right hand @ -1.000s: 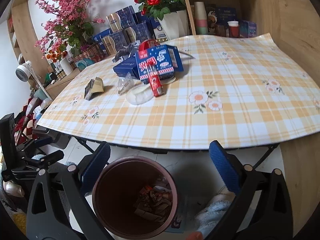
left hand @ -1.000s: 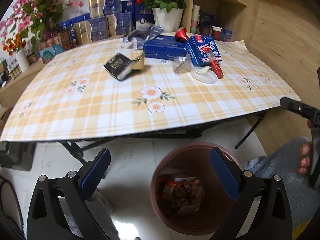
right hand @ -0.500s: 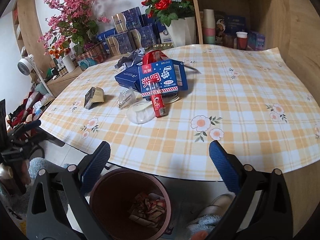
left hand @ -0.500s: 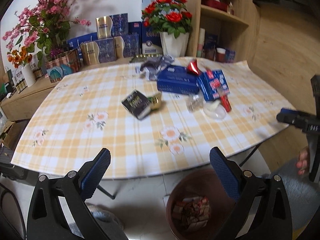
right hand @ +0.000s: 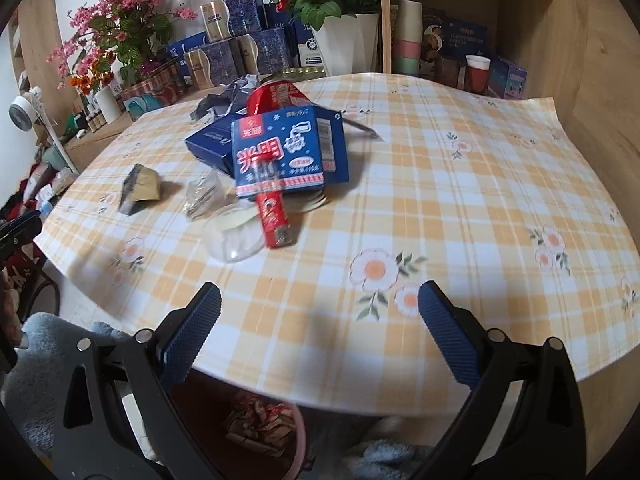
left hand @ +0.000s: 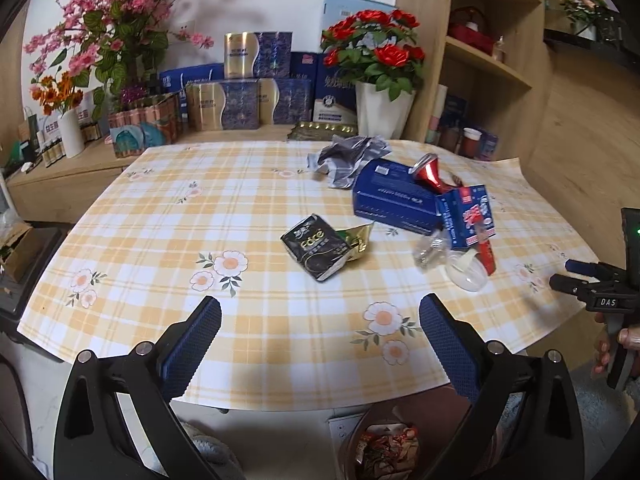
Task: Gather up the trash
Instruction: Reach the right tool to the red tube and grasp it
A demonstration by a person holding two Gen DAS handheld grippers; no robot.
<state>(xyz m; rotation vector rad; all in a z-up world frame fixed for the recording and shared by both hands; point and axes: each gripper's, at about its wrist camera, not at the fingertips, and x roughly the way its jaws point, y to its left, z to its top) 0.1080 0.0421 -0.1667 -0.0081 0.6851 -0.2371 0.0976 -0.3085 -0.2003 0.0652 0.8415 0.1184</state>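
Note:
Trash lies on the checked table (left hand: pixel 160 240): a black and gold wrapper (left hand: pixel 320 246), a dark blue box (left hand: pixel 394 196), a blue and red carton (left hand: pixel 468 216), a red stick pack (right hand: pixel 272 212), a clear plastic lid (right hand: pixel 234 238), crumpled clear film (right hand: pixel 204 196), grey crumpled foil (left hand: pixel 348 156) and a red cone (left hand: pixel 430 172). My left gripper (left hand: pixel 320 344) is open and empty over the table's near edge. My right gripper (right hand: pixel 320 332) is open and empty over the near edge too. The brown bin (left hand: pixel 388 444) with trash stands below the table edge; it also shows in the right wrist view (right hand: pixel 256 428).
Gift boxes (left hand: pixel 256 96), a rose pot (left hand: pixel 380 80) and pink flowers (left hand: pixel 120 28) stand behind the table. Wooden shelves (left hand: pixel 492 64) with cups rise at the back right. The right gripper shows at the left view's right edge (left hand: pixel 592 288).
Both grippers have risen from above the bin to table height and moved forward over the table edge. Both stay open and empty.

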